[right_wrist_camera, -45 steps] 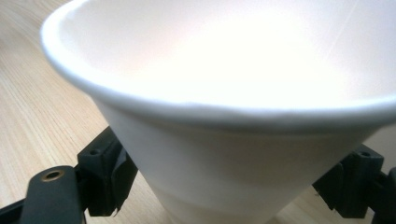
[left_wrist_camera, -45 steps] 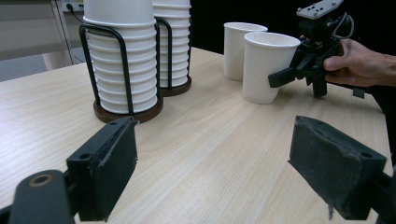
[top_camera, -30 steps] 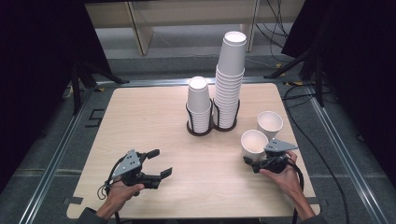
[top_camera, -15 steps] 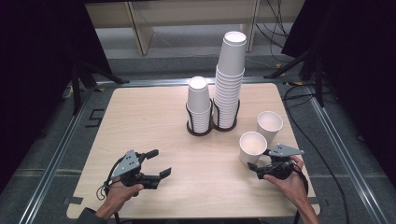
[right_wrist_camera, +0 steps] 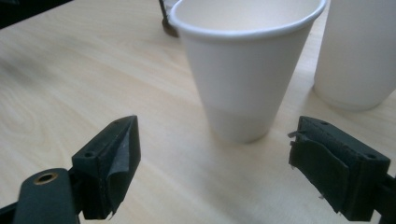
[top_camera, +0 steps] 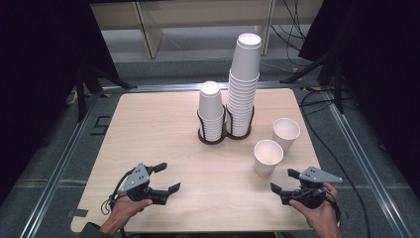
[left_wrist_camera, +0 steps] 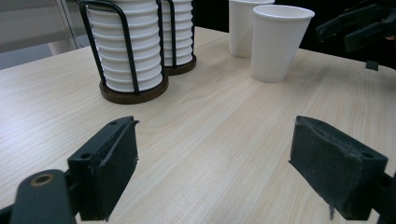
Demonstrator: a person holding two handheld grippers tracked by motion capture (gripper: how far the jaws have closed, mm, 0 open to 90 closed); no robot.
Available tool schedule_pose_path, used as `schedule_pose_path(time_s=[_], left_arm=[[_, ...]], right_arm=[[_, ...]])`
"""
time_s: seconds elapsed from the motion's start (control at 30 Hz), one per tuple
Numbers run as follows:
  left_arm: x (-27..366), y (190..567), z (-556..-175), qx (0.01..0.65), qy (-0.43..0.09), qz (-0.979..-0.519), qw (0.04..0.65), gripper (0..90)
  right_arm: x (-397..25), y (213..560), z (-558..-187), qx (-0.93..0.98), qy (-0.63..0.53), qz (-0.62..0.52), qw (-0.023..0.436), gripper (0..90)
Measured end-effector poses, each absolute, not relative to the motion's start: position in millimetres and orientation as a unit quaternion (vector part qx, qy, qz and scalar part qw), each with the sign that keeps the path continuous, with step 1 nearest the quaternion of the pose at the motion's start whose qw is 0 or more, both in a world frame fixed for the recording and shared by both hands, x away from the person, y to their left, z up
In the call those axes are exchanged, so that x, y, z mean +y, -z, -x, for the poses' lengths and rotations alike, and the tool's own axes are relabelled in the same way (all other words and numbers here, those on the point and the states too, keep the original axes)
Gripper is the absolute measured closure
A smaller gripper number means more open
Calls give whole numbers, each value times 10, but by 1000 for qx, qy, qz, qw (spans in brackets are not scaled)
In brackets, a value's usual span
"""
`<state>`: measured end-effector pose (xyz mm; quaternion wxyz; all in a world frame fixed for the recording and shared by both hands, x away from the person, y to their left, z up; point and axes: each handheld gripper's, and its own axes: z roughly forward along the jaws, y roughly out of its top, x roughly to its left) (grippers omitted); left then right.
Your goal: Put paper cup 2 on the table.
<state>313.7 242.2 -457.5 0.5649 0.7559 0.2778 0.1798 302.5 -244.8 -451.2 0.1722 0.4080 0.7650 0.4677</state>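
My left gripper (top_camera: 166, 178): jaws spread, empty, over bare wood-grain table (top_camera: 148, 129). Wire holders (top_camera: 212, 137): ribbed white cup stacks. Near paper cup (top_camera: 268, 157): empty, tapered, smooth, centre-right. My right gripper (top_camera: 285, 180): jaws spread, just short of cup.

We find two cup stacks (top_camera: 233, 99) side by side in a holder (top_camera: 225, 134) at the desk's (top_camera: 148, 129) rear centre. Two single cups (top_camera: 277, 146) stand to its right. The left tool (top_camera: 161, 178) and right tool (top_camera: 285, 181) sit near the front edge.
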Motion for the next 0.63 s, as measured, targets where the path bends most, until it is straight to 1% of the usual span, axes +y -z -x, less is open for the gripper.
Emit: schedule_pose_path(time_s=[0.1,0.13,0.17,0.33,0.37,0.4,0.5,0.57,0.6,0.63], left_arm=[[2438,4584,-3132,282,-180,-756,563,146],[2440,4589,-3132,282,-180,-755,563,146],[2439,4592,-3131,283,-179,-755,564,146],[2438,4588,-3129,277,-180,-759,561,146],[2435,4593,-3133,277,-179,-758,563,146],[2429,4601,-3139,276,-178,-755,568,146],[2431,4601,-3139,279,-177,-756,565,146],[2434,4598,-3139,281,-177,-759,560,146],[2435,4598,-3143,281,-178,-759,559,146],[2434,4599,-3143,281,-178,-759,560,146]], right_arm=[[-2417,4516,-2934,769,-466,-407,160,157],[-2391,4527,-2911,769,-468,-409,148,157],[-2383,4526,-2891,775,-460,-403,161,157],[-2317,4548,-2837,784,-456,-392,153,158],[-2310,4552,-2825,785,-453,-400,137,157],[-2316,4557,-2827,787,-449,-396,148,157],[-2324,4577,-2837,786,-448,-398,150,156],[-2334,4580,-2834,783,-450,-407,139,156],[-2339,4580,-2831,780,-450,-410,142,156],[-2358,4590,-2857,783,-453,-396,157,156]])
